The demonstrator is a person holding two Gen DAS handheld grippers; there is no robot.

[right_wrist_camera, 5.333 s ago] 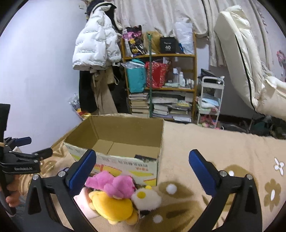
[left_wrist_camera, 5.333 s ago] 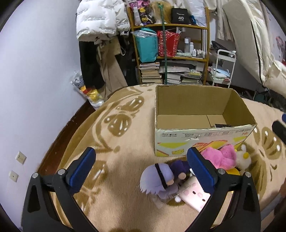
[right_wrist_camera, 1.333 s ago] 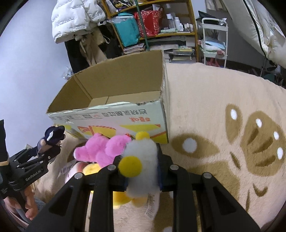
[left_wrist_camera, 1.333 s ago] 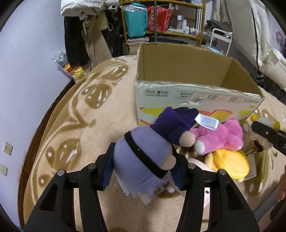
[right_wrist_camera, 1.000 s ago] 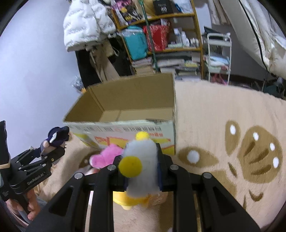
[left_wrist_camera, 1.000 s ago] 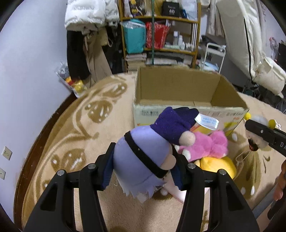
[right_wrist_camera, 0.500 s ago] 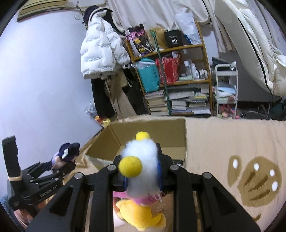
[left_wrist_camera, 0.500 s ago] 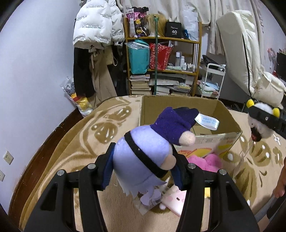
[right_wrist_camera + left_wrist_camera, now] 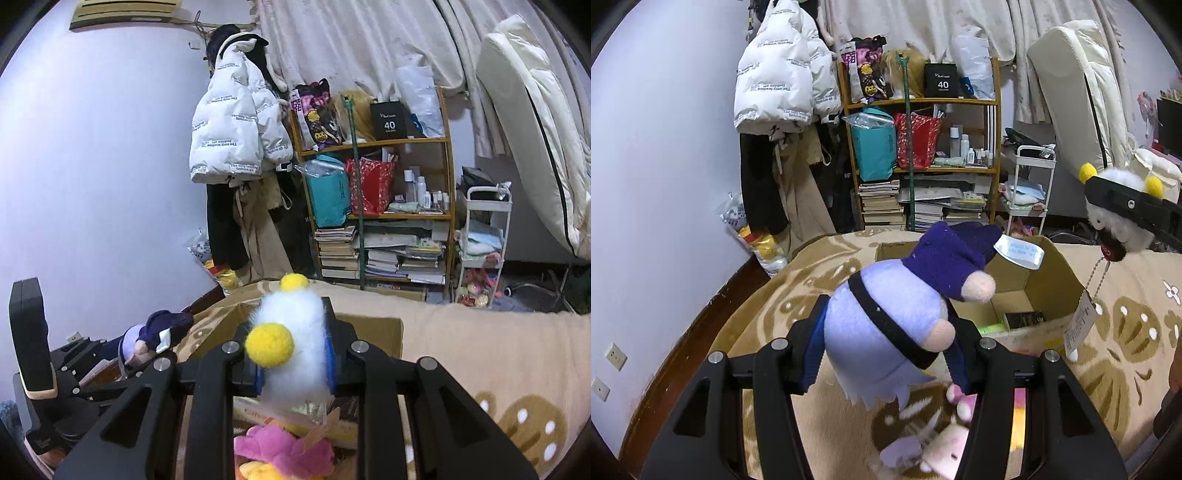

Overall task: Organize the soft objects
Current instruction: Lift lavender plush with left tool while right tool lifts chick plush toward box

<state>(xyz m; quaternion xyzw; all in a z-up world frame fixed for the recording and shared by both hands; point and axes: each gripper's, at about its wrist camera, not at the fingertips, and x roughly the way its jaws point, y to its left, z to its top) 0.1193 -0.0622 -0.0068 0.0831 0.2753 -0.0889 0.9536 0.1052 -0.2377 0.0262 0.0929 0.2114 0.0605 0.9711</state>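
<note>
Both toys have come up off the patterned blanket and now hang above the near wall of the cardboard box (image 9: 1047, 291), so dropping them in is probably next. The left gripper (image 9: 886, 345) clamps the purple plush (image 9: 886, 325). The right gripper (image 9: 295, 363) pinches the white fluffy toy (image 9: 291, 350). The pink plush (image 9: 284, 452), apparently with others, waits below.

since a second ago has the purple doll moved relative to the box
Yes. The purple doll, clamped in the left gripper, has risen from in front of the box to above its opening.
</note>
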